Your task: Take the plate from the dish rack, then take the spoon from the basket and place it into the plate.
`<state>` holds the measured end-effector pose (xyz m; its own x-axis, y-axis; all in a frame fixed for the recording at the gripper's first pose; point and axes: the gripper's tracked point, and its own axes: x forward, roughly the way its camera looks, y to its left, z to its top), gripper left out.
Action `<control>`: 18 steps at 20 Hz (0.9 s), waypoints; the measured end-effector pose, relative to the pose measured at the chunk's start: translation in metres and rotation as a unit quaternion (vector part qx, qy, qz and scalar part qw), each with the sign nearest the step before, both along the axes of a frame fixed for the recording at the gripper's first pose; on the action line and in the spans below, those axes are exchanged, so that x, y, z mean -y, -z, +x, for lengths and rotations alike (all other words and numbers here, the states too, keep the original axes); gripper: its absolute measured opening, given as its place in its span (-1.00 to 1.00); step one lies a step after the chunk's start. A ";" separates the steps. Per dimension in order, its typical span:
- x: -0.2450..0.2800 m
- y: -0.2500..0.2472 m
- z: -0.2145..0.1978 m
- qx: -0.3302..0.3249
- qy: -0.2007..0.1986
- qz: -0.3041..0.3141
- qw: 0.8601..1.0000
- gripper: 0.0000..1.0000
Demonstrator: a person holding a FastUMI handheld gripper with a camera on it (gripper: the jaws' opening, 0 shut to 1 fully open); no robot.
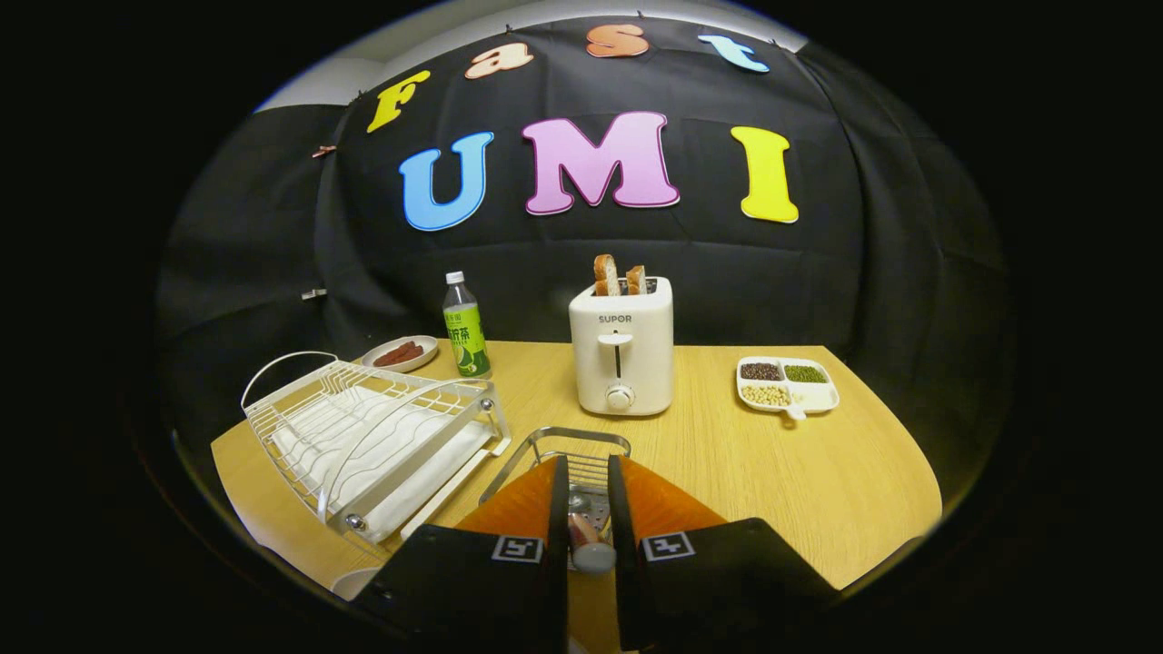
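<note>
Across the middle of the frame runs a wooden table (pixel 818 472), and on its left side sits the wire rack (pixel 363 436), lying empty of any dish, so the plate (pixel 356 581) seems already out: a pale rim shows at the lower left, just beside the gripper body, though too little is visible to be sure. At centre stands the toaster (pixel 621 350) with two slices poking up, set well behind the work area. Right of it is a divided tray (pixel 789 385) of beans; left of it a bottle (pixel 466 329) and a small dish (pixel 401 354) of red strips, all apart from the action. Low in the centre, the metal basket (pixel 581 454) lies directly under the gripper (pixel 587 509), whose fingers are narrowed to a slim gap. Between them is the spoon (pixel 589 545), handle end rounded toward the camera; they appear to be pressing on it, probably ready to lift it toward the plate.
</note>
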<state>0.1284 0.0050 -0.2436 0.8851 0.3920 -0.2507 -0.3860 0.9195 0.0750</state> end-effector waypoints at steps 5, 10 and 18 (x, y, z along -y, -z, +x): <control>-0.007 0.002 -0.005 -0.024 -0.017 0.001 1.000 -0.58; -0.009 -0.032 -0.013 -0.002 -0.044 -0.012 0.999 -0.60; -0.004 -0.114 -0.071 0.030 -0.101 0.003 0.994 -0.61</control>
